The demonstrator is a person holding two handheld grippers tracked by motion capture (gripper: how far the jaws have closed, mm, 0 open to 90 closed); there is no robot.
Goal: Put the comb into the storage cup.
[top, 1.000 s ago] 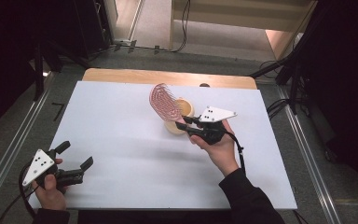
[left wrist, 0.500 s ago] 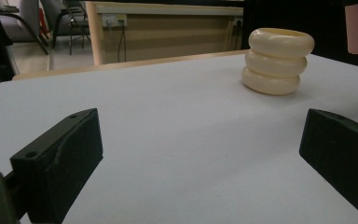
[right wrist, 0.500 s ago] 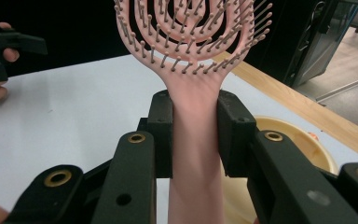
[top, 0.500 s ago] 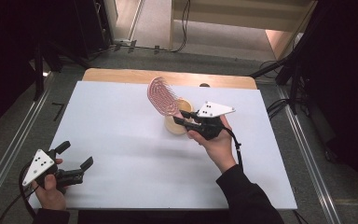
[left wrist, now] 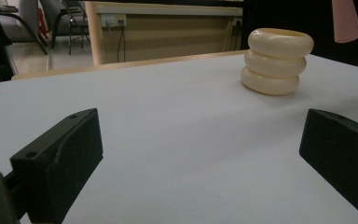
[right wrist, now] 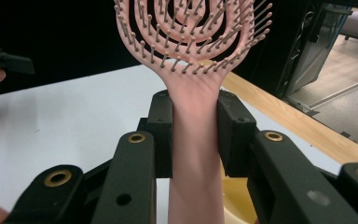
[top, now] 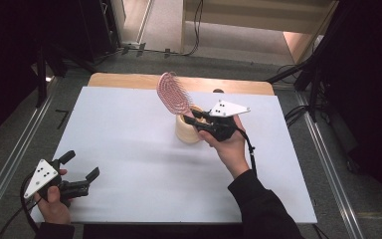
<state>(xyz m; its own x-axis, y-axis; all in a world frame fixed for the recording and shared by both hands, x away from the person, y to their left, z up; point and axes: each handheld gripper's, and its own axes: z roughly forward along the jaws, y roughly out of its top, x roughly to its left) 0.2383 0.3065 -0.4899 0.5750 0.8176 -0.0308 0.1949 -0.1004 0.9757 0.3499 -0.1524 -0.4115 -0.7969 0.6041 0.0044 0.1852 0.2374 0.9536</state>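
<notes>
Hairbrush gripped at handle by right claw, directly above cream ringed holder, toward 12 o'clock side of table. Handle clamped between both pads so handle end can be guided into holder mouth. Long axis near upright, bristle head up, tilted toward 11 o'clock, handle down. Left claw rested at 7 o'clock corner, jaws spread, nothing held, kept clear of work.

Your white table has a wooden far edge. Beyond it you face grey floor, trailing cables and a wooden cabinet. Chairs stand far left; the sides lie dark.
</notes>
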